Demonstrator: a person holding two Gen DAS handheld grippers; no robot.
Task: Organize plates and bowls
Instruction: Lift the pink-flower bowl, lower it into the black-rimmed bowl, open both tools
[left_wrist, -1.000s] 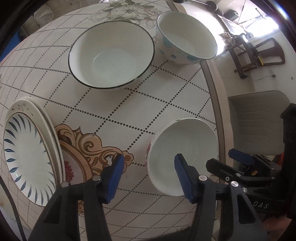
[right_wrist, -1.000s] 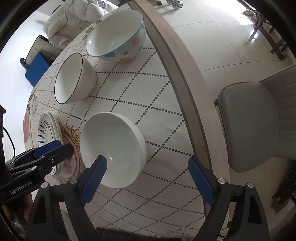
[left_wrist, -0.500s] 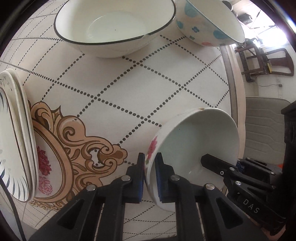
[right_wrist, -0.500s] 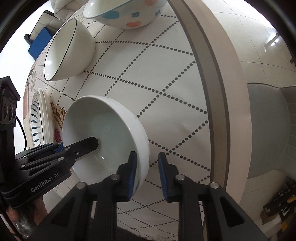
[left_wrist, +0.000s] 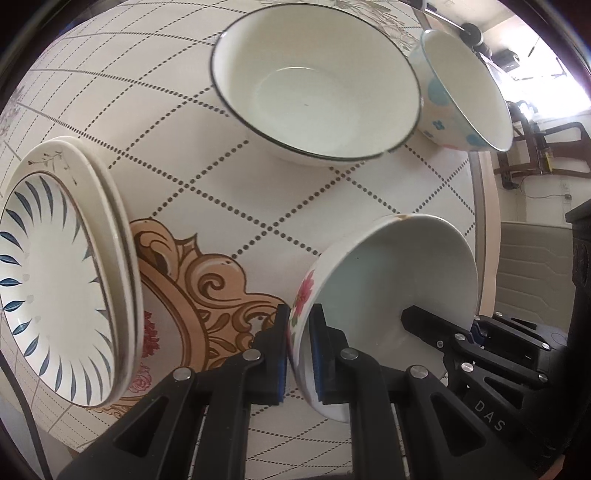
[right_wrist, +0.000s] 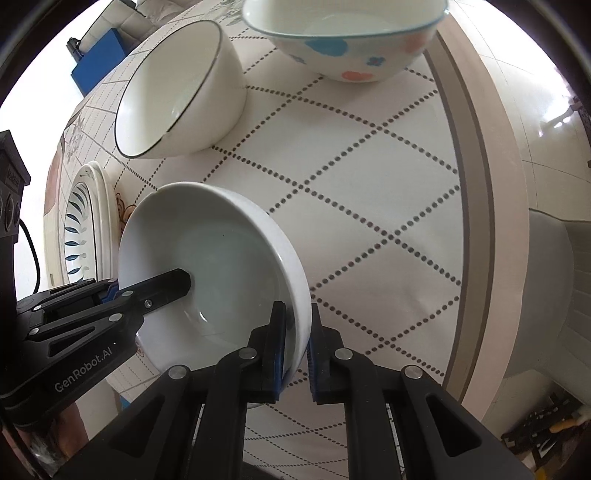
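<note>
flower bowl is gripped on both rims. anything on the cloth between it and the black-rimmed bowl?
Nothing visible. Left gripper and right gripper each pinch a rim of the flower bowl. Between it and the black-rimmed bowl lies only bare tablecloth. The plate stack and the spotted bowl sit off to either side.

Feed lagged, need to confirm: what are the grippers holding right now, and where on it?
Both hold the flowered white bowl by its rim: left gripper on one side, right gripper on the opposite side, each with one finger inside and one outside.
</note>
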